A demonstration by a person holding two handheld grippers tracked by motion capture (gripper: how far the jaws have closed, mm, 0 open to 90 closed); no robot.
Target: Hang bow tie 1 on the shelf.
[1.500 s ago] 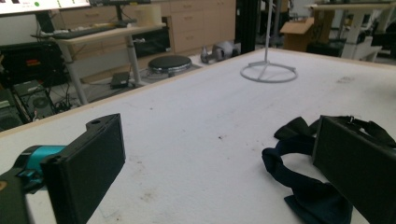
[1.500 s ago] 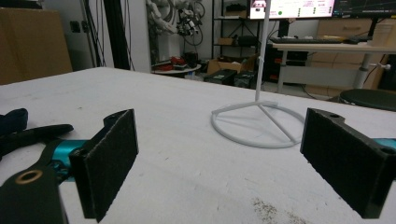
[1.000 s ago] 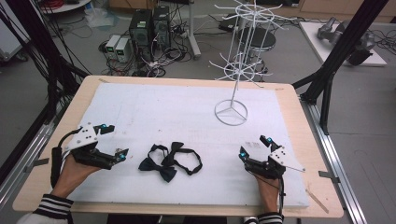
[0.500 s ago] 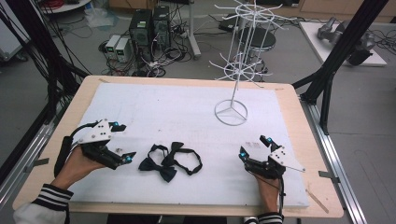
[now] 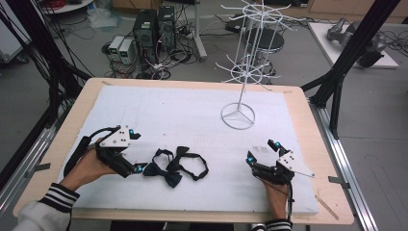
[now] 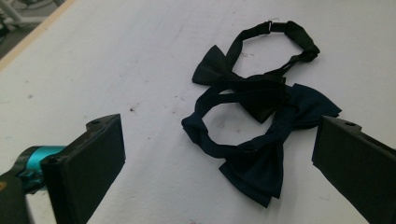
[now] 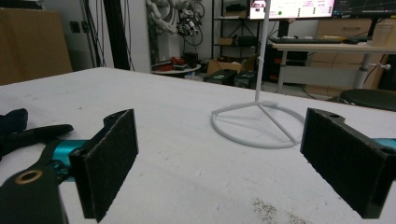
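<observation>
Two bow ties lie overlapped on the white sheet (image 5: 192, 115): a dark navy one (image 5: 163, 175) (image 6: 254, 170) nearer the front and a black one (image 5: 185, 155) (image 6: 215, 69) behind it, their straps looped together. My left gripper (image 5: 135, 150) (image 6: 219, 163) is open, just left of the ties. In the left gripper view its jaws stand on either side of the navy tie, a little short of it. My right gripper (image 5: 261, 151) (image 7: 219, 158) rests open at the front right with nothing between its jaws. A black strap end (image 7: 32, 133) shows at its left.
A white wire display stand (image 5: 238, 115) (image 7: 257, 123) with hooked arms rises from a ring base at the back right of the sheet. The wooden table edge (image 5: 317, 159) frames the sheet. Computers and cables lie on the floor beyond.
My left gripper has moved to the right, up to the bow ties. The right gripper and the ties have stayed put.
</observation>
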